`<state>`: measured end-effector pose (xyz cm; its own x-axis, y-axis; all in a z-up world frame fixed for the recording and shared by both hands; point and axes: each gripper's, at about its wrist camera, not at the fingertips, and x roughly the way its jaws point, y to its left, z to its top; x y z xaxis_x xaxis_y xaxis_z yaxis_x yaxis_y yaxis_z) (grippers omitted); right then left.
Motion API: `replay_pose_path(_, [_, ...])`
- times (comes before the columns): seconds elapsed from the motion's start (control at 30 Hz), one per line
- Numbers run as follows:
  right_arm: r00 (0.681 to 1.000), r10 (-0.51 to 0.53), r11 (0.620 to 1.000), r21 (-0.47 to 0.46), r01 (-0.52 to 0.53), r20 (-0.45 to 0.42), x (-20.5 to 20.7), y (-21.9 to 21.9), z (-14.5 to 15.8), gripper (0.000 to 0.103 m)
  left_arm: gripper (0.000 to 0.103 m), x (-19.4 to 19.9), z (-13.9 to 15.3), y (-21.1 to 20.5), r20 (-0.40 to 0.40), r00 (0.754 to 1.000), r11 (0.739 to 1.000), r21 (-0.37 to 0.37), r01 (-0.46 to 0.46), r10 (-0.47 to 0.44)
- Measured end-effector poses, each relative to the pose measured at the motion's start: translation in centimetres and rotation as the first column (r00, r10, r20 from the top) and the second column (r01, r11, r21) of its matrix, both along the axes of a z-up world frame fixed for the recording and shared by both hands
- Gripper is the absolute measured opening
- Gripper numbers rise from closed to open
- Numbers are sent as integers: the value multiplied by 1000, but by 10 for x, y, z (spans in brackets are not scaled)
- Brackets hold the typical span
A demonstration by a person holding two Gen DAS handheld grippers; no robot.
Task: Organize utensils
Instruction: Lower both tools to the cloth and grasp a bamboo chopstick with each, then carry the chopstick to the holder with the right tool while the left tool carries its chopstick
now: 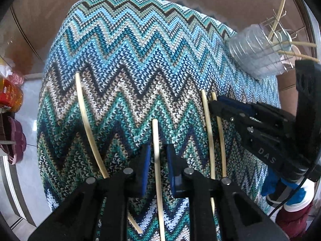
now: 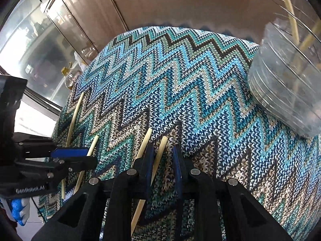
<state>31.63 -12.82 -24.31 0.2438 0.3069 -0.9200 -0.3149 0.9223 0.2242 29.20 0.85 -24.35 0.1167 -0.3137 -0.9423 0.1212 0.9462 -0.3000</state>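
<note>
Left wrist view: some chopsticks already stand in the rack (image 1: 280,46). Four lie on the cloth (image 1: 140,60). The left gripper (image 1: 158,164) and right gripper (image 2: 163,160) each straddle one chopstick, jaws not yet touching it.

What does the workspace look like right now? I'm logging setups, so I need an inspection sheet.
Surface: zigzag cloth.
Job's things: four chopsticks loose on the cloth; more stand in the wire rack around a clear tub.
Clutter: nothing seen.
Grippers: left gripper open astride the middle chopstick; right gripper open astride the rightmost chopstick.
Cables: black cable below the right gripper.
Surroundings: wooden cabinets; red jar off to the left.
</note>
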Motion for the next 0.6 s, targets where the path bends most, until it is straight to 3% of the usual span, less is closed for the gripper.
replay_pose_path(0.17, [1000, 15, 1000, -21, -15, -8, 4, 10, -5, 11, 7, 1, -1, -3, 6, 1000, 999, 32, -11, 11])
replay_pose_path(0.3, [1000, -8, 1000, 26, 9, -17, -2, 3, -2, 7, 5, -1, 0, -6, 23, 1000, 998, 52, -20, 18])
replay_pose_path(0.6, [996, -31, 992, 128, 20, 88, -51, -24, 41, 5, 4, -22, 13, -2, 92, 995, 999, 24, -41, 39])
